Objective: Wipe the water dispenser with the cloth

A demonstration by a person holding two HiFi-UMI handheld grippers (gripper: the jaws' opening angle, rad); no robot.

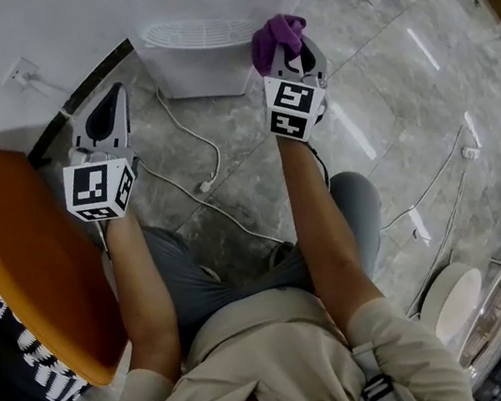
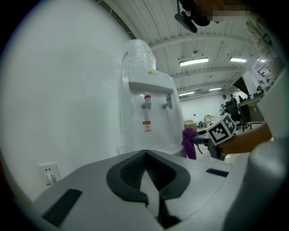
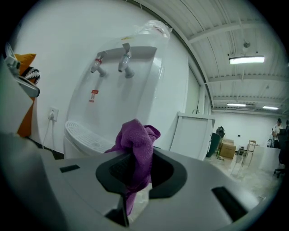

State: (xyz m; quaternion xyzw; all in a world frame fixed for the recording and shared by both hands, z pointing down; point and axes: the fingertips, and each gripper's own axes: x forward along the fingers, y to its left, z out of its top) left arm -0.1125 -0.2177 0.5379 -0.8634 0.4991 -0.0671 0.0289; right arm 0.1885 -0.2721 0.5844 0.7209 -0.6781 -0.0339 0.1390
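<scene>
outstretched arms frame the scene: right gripper (image 1: 287,53), the nearer one, has its fingers clenched on a purple cloth (image 1: 277,34), water dispenser (image 1: 200,70) near at its 10 o'clock; left gripper (image 1: 111,104) at 9 o'clock, fingers pressed together, empty.

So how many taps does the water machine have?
2. Both are on the front of the water dispenser: a red-topped tap and a grey tap right beside it. None look hidden.

Beige collared shirt (image 1: 257,355), grey trousers (image 1: 210,289)
</scene>
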